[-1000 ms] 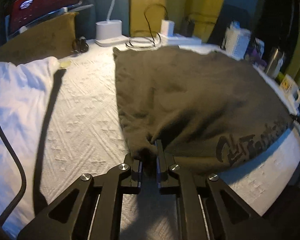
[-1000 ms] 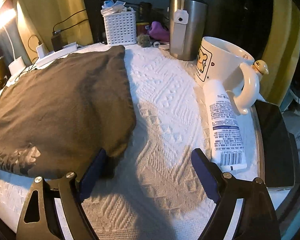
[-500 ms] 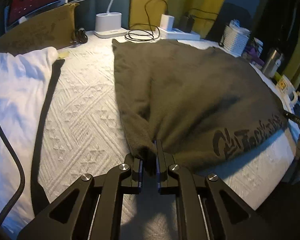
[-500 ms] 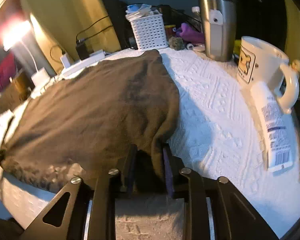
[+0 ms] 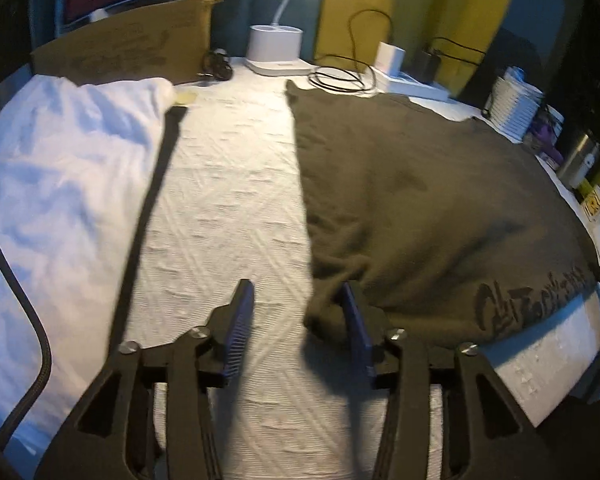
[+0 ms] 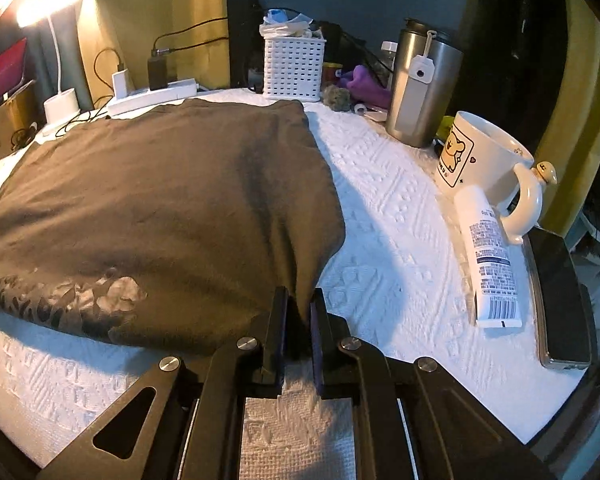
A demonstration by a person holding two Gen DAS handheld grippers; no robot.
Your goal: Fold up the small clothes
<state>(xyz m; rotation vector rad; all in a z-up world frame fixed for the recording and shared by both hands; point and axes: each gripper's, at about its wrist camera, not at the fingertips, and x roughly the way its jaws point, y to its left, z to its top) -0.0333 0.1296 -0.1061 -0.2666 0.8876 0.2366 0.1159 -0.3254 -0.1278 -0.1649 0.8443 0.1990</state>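
one corner let go, the other pinched

the dark olive-brown knit garment [image 5: 420, 200] is spread flat on the white textured cloth [image 5: 228, 216], mid-frame in both views, its long axis running from near edge to far edge. the left gripper [image 5: 296, 320] has just been opening; its jaws are parted, the near-left corner bunched against the right-hand pad, not clamped. the right gripper [image 6: 298, 320] is closed tight on the near-right corner, so it's probably better placed to carry the fold away.

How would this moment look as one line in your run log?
left gripper: just opened, released | right gripper: pinching dark shirt corner | shirt: flat on white cloth
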